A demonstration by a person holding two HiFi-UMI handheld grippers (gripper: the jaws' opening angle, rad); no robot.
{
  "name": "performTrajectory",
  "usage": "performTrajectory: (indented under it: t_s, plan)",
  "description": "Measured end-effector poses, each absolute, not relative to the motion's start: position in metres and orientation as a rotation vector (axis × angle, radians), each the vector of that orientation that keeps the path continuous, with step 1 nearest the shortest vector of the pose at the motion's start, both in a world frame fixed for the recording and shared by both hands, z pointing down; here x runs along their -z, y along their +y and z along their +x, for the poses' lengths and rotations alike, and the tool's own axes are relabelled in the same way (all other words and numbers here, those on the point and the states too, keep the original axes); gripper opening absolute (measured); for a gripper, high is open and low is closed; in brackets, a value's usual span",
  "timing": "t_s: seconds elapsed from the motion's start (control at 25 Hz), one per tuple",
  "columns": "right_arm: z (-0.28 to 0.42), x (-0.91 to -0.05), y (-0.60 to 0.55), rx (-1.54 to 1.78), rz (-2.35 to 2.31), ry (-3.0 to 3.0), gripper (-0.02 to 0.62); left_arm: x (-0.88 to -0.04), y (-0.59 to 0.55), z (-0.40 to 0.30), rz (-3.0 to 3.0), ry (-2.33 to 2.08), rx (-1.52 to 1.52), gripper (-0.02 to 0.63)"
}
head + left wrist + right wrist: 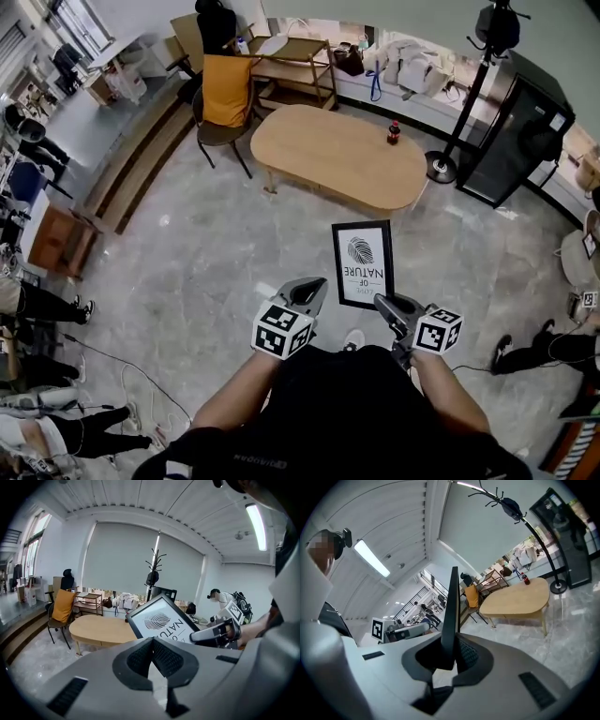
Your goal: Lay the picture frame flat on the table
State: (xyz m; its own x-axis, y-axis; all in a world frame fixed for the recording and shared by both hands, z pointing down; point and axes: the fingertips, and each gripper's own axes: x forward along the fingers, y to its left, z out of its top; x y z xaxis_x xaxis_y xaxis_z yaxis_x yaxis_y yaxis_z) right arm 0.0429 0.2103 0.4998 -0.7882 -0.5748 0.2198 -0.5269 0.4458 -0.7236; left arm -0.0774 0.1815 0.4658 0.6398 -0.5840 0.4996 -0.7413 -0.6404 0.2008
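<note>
The black picture frame [362,264], with a white print of a leaf and lettering, hangs upright in the air over the floor, well short of the oval wooden table [337,155]. My right gripper [381,303] is shut on its lower right edge. In the right gripper view the frame [451,611] shows edge-on between the jaws of that gripper [452,656]. My left gripper [317,286] hovers just left of the frame's bottom, shut and empty. The left gripper view shows its jaws [151,644] closed, the frame [159,620] tilted beyond them and the right gripper [215,632] holding it.
A dark soda bottle [394,132] stands near the table's far right end. A chair with an orange jacket [225,94] sits at the table's left. A coat stand [442,167] and a black cabinet [520,131] stand to the right. People sit along the left.
</note>
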Motion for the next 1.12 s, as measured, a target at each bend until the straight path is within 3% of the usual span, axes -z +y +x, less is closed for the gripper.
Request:
performTrajectory:
  t_s: [0.48,0.76,1.12]
  plan:
    - [0.080,-0.521,0.118,1.373,-1.076,2.468,0.034,-0.511,0.109,-0.063,2.374,-0.921,-0.698,0.005]
    - [0.101,-0.532,0.031,1.366,-1.275,2.380,0.034,-0.502,-0.017,-0.045,2.496,-0.816,-0.646,0.005]
    - [0.089,-0.524,-0.107,1.328,-1.495,2.292,0.034,-0.480,-0.198,-0.087,2.563,-0.765,-0.623,0.005]
